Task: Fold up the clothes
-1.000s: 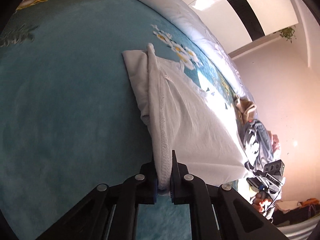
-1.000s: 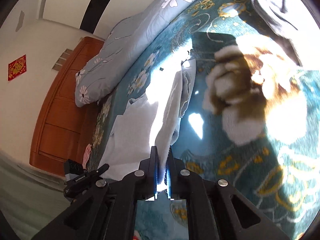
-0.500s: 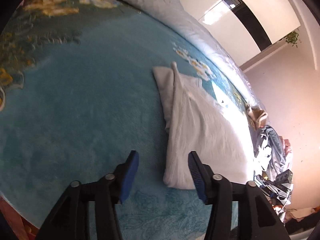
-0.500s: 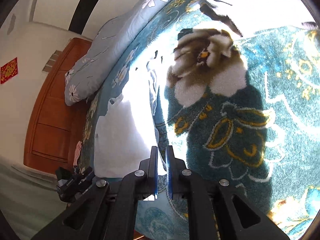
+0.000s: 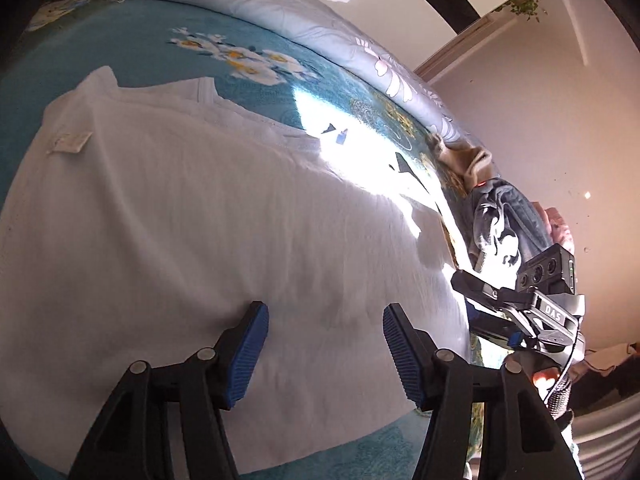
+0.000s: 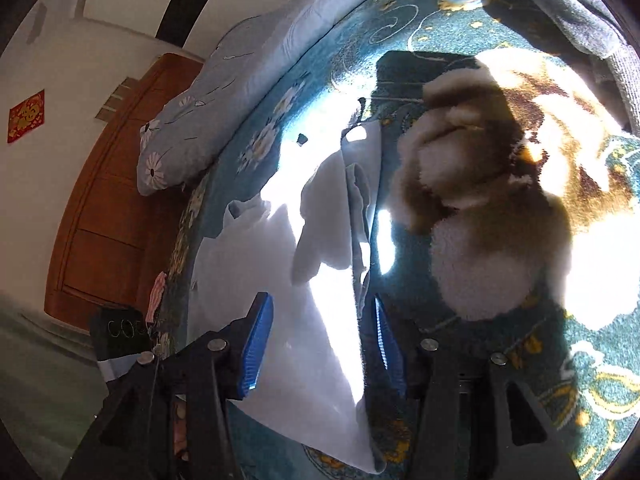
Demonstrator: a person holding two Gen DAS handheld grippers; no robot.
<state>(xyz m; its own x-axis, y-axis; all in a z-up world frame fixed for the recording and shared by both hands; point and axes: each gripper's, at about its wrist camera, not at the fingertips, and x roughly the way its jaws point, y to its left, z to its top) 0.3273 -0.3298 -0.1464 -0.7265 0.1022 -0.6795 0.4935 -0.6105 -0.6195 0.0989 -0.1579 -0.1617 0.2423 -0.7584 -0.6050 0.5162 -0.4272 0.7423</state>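
A white garment lies folded flat on the teal floral blanket, a small label showing near its far left corner. My left gripper is open and empty, hovering just above the garment's near part. In the right wrist view the same white garment lies partly in sun and shadow, with a folded edge along its right side. My right gripper is open and empty over the garment's near end. The right gripper also shows in the left wrist view at the garment's right edge.
A light blue flowered duvet runs along the far side of the bed. A pile of other clothes lies at the right. A wooden headboard stands to the left in the right wrist view. Bright sun patches cross the blanket.
Both grippers have let go of the white garment and opened. The garment, held up by its edge a second ago, now lies flat on the blanket.
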